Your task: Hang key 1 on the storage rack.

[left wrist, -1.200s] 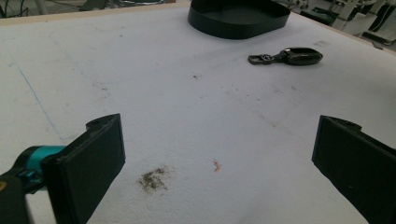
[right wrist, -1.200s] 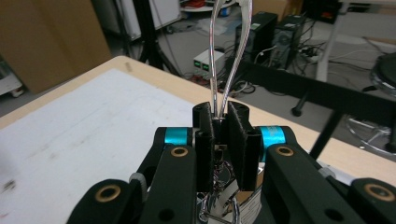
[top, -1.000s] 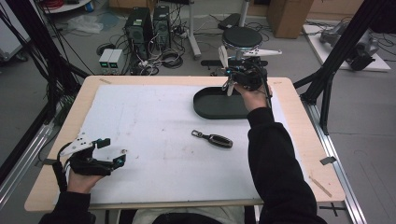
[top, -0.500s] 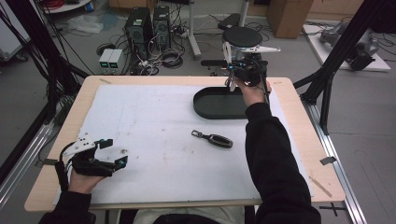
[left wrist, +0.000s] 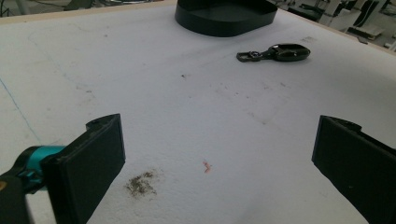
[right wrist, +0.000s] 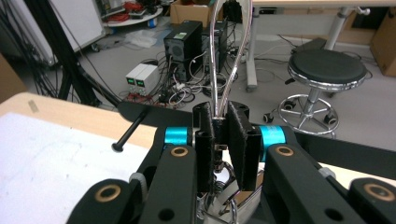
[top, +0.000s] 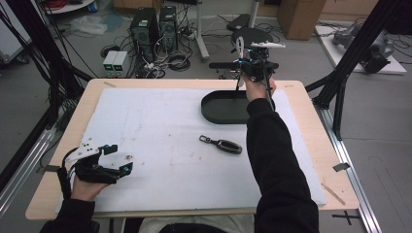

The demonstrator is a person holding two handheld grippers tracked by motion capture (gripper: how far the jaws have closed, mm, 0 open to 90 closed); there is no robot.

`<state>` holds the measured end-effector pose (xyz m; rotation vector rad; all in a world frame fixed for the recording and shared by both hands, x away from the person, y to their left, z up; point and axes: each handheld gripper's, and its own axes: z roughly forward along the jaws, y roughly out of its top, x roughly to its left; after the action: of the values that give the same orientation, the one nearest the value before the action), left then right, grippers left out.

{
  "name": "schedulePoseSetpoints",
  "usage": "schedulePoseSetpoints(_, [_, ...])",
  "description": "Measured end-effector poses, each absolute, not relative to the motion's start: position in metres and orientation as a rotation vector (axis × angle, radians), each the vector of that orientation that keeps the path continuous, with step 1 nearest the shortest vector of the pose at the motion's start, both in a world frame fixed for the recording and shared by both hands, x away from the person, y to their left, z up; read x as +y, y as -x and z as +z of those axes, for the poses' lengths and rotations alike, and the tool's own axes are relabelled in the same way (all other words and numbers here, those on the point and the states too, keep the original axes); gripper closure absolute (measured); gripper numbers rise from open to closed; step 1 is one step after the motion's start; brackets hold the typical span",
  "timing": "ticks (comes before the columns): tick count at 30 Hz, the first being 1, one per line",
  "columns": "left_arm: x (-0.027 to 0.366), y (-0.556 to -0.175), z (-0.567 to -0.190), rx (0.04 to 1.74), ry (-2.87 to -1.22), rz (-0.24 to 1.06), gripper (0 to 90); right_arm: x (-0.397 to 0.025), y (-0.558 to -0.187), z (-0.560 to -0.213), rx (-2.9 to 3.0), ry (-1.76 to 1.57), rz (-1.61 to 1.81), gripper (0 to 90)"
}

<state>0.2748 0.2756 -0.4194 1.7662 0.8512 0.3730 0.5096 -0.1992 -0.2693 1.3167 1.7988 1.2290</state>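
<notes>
- Holding a looped metal-wire utensil [right wrist: 223,56], the right tongs [top: 241,72] sit raised at the table's far edge, at about 1 o'clock in the high view; their jaws are clamped on the wire stems, which rise between the pads in the right gripper view.
- In the high view the wire loop [top: 239,46] stands upright above the right tongs, directly over the far rim of the black oval plastic tray [top: 219,112].
- The tray rests on the white mat [top: 160,145] at about 1 o'clock; the person's right sleeve [top: 274,160] crosses its right end.
- Black car key fob with a small metal clip [top: 221,144] lies flat on the mat near centre, at about 6 o'clock from the tray and apart from it. In the left gripper view the fob [left wrist: 275,52] lies just short of the tray [left wrist: 224,16].
- Left tongs [top: 118,160] rest low at about 8 o'clock on the light wooden table [top: 311,111], jaws spread wide with nothing between them, above a dark smudge [left wrist: 140,184] and a small red fleck [left wrist: 206,166] on the mat.
- The two tongs are well apart.
</notes>
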Motion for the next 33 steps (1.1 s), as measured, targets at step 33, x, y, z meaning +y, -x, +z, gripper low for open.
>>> schedulePoseSetpoints(33, [0.273, -0.277, -0.421, 0.844, -1.794, 0.375, 3.0, -0.177, -0.522, -0.271, 1.617, -1.429, 1.275, 81.7])
